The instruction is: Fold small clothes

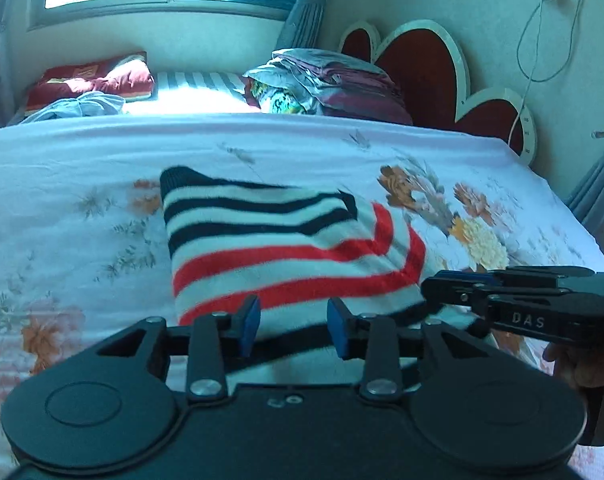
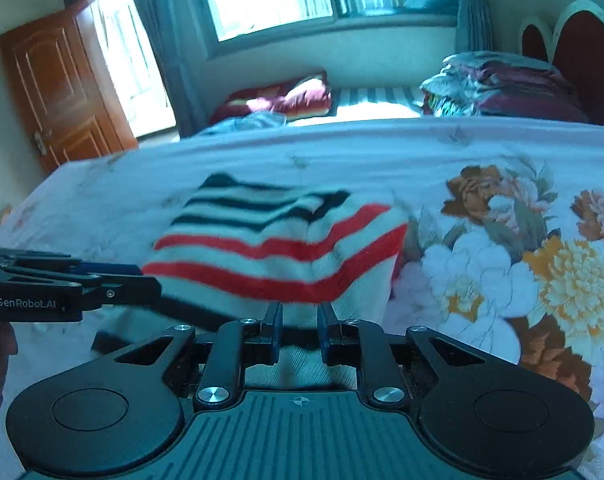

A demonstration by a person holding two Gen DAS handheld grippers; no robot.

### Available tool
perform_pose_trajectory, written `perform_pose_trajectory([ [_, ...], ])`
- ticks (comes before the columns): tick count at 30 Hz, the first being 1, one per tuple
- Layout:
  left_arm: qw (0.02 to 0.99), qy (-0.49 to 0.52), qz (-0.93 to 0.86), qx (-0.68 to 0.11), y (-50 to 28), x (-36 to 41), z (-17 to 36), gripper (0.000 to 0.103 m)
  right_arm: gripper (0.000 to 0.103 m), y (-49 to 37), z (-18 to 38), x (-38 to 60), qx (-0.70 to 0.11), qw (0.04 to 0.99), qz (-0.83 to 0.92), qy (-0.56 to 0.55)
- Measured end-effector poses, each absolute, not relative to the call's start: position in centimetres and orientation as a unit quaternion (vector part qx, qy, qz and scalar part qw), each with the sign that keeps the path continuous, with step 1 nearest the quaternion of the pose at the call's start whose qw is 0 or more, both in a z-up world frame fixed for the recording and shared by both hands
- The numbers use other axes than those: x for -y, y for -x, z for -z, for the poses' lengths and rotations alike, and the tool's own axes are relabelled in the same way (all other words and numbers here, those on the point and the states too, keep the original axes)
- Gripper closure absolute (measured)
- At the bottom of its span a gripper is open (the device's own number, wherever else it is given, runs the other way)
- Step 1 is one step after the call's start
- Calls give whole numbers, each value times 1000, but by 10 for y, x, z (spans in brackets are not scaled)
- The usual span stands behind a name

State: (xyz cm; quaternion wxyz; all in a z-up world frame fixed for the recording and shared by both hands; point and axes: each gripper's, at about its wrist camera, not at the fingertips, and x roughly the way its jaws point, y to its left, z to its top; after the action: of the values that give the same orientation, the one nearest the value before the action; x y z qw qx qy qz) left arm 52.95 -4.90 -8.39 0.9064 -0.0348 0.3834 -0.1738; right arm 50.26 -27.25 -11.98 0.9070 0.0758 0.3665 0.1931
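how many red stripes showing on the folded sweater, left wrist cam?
3 red stripes on the sweater, all on its near half: one just below the dark stripes, one across the middle, one nearest the left gripper. More may be hidden underneath the fold.

Fuzzy knit striped sweater, smooth printed cotton bedsheet, glossy wooden door
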Motion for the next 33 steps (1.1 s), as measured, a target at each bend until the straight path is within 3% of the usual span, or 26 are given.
perform_pose_trajectory([
  [7, 895, -29, 159, -416, -588, 61, 100, 66, 87, -570, 132, 287, -386, 902, -163, -107],
  [13, 894, -70, 154, -416, -584, 68, 109, 64, 87, -572, 141, 288, -412, 893, -158, -94],
  [14, 896, -67, 150, -412, -582, 66, 106, 62, 87, -568, 138, 291, -405, 895, -157, -100],
  [16, 903, -73, 140, -400, -575, 62, 102, 41, 86, -559, 131, 295, -390, 901, -160, -104],
  [17, 906, -74, 137, -392, -571, 60, 101, 40, 86, -553, 127, 297, -384, 903, -161, -105],
  [19, 900, -63, 146, -406, -571, 55, 105, 49, 86, -545, 123, 301, -373, 906, -169, -109],
  [23, 897, -63, 134, -417, -579, 59, 115, 46, 87, -554, 142, 294, -417, 890, -157, -96],
  [26, 897, -73, 122, -419, -581, 63, 111, 42, 86, -556, 141, 300, -423, 886, -152, -112],
  [28, 900, -82, 108, -414, -576, 62, 107, 29, 86, -551, 135, 306, -416, 888, -152, -124],
  [29, 901, -87, 105, -411, -573, 61, 105, 26, 81, -548, 132, 311, -413, 888, -152, -136],
  [30, 903, -89, 102, -409, -570, 60, 104, 21, 52, -544, 131, 316, -413, 885, -153, -151],
  [31, 903, -87, 100, -409, -567, 58, 103, 20, 39, -540, 130, 322, -412, 881, -158, -169],
  [33, 902, -79, 100, -412, -564, 54, 103, 20, 34, -534, 132, 331, -412, 871, -176, -203],
])
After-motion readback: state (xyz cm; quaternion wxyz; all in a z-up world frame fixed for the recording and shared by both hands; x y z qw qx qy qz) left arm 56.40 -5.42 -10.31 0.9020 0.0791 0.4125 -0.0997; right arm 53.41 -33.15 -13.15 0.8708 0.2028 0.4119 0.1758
